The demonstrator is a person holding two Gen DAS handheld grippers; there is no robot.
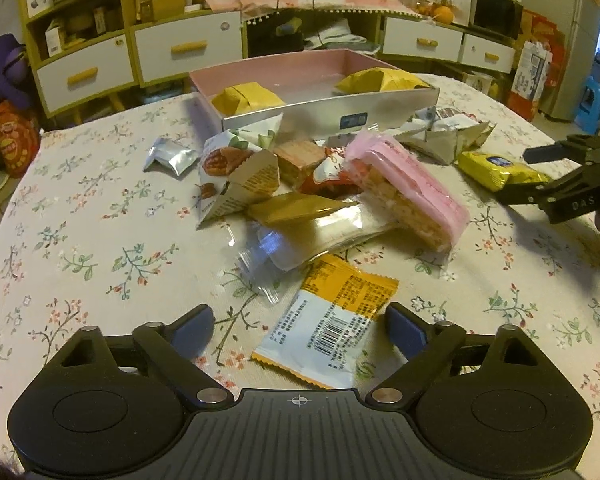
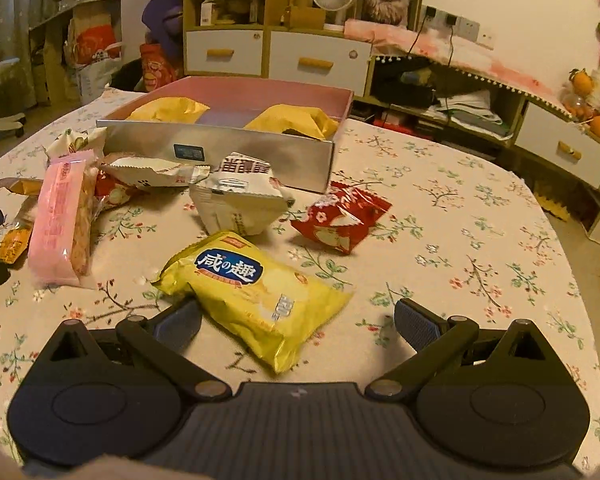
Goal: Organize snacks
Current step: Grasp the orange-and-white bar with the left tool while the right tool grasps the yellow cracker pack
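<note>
A pink-lined silver box [image 1: 332,114] [image 2: 220,148] stands on the floral table and holds two yellow packets [image 1: 244,98] [image 2: 296,120]. Loose snacks lie in front of it. My left gripper [image 1: 300,330] is open, its fingers on either side of an orange-and-white packet [image 1: 332,320] lying on the cloth. My right gripper [image 2: 298,322] is open around a yellow biscuit packet [image 2: 256,296], which also shows in the left wrist view [image 1: 500,168]. A pink wafer pack [image 1: 408,188] [image 2: 62,216], a red packet [image 2: 340,220] and a white packet [image 2: 240,204] lie nearby.
Yellow-and-white drawers [image 1: 172,50] and shelves stand behind the table. The table's far right edge [image 2: 540,200] drops to the floor. My right gripper shows at the right of the left wrist view [image 1: 540,172].
</note>
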